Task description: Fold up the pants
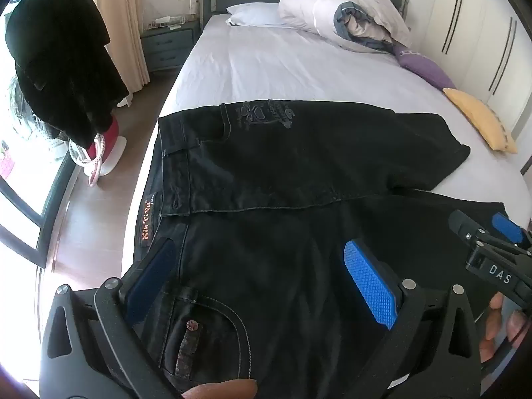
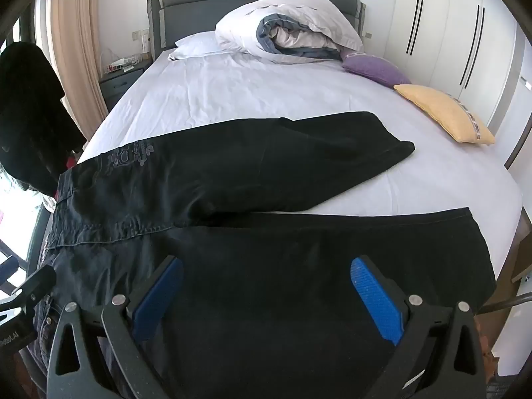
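Black jeans [image 1: 282,173] lie spread flat across the near end of the bed, waistband to the left, both legs running right; they also show in the right wrist view [image 2: 232,173]. The far leg is angled away from the near leg. My left gripper [image 1: 259,279] is open just above the near hip and front pocket, its blue pads apart. My right gripper [image 2: 266,292] is open above the near leg, nothing between its pads. The right gripper also shows at the right edge of the left wrist view [image 1: 492,242].
The bed sheet [image 2: 249,93] is white. A rolled duvet [image 2: 292,30], a white pillow [image 2: 196,46], a purple cushion [image 2: 375,68] and a yellow cushion [image 2: 445,113] lie at the far and right side. A dark garment [image 1: 60,56] hangs left, over the wooden floor [image 1: 99,206].
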The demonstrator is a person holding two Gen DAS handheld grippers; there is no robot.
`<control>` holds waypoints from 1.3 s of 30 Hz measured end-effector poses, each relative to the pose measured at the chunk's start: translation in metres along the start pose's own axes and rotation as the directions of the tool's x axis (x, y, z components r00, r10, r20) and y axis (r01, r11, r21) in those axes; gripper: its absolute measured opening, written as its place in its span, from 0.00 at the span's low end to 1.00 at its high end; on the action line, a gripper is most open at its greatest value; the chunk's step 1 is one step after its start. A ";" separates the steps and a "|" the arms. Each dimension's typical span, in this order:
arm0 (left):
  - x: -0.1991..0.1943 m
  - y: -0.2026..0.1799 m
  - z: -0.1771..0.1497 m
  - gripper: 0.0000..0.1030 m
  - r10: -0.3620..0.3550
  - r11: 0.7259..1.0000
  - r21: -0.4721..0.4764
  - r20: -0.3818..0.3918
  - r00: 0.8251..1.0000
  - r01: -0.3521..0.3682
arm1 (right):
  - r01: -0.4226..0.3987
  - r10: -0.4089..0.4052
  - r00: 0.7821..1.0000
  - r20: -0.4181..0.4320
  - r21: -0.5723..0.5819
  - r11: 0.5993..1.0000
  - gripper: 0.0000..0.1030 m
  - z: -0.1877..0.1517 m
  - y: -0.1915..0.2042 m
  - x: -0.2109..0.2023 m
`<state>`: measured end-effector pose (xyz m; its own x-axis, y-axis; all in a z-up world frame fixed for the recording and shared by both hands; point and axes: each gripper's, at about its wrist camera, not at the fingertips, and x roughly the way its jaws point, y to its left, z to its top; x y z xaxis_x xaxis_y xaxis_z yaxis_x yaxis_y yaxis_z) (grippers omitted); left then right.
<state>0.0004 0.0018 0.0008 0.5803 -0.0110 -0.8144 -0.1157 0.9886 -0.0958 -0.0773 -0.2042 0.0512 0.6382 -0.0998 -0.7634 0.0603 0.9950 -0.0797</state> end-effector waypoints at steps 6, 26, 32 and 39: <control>-0.001 -0.001 -0.004 1.00 0.026 0.999 0.018 0.027 0.999 -0.027 | 0.003 -0.003 1.000 -0.006 -0.004 1.000 1.00 0.000 -0.001 -0.001; 0.003 0.001 -0.002 1.00 0.036 0.999 0.003 0.017 0.999 -0.036 | 0.003 -0.003 1.000 -0.008 -0.021 1.000 1.00 -0.007 0.004 0.000; 0.003 0.001 -0.002 1.00 0.036 0.999 0.002 0.018 0.999 -0.036 | 0.004 -0.004 1.000 -0.011 -0.022 1.000 1.00 -0.007 0.005 0.000; 0.004 0.002 -0.003 1.00 0.034 0.999 0.002 0.018 0.999 -0.034 | 0.004 -0.005 1.000 -0.011 -0.023 1.000 1.00 -0.007 0.005 0.000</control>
<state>0.0003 0.0031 -0.0045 0.5900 0.0255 -0.8070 -0.1340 0.9887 -0.0667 -0.0821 -0.1994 0.0466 0.6293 -0.1046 -0.7701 0.0457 0.9942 -0.0977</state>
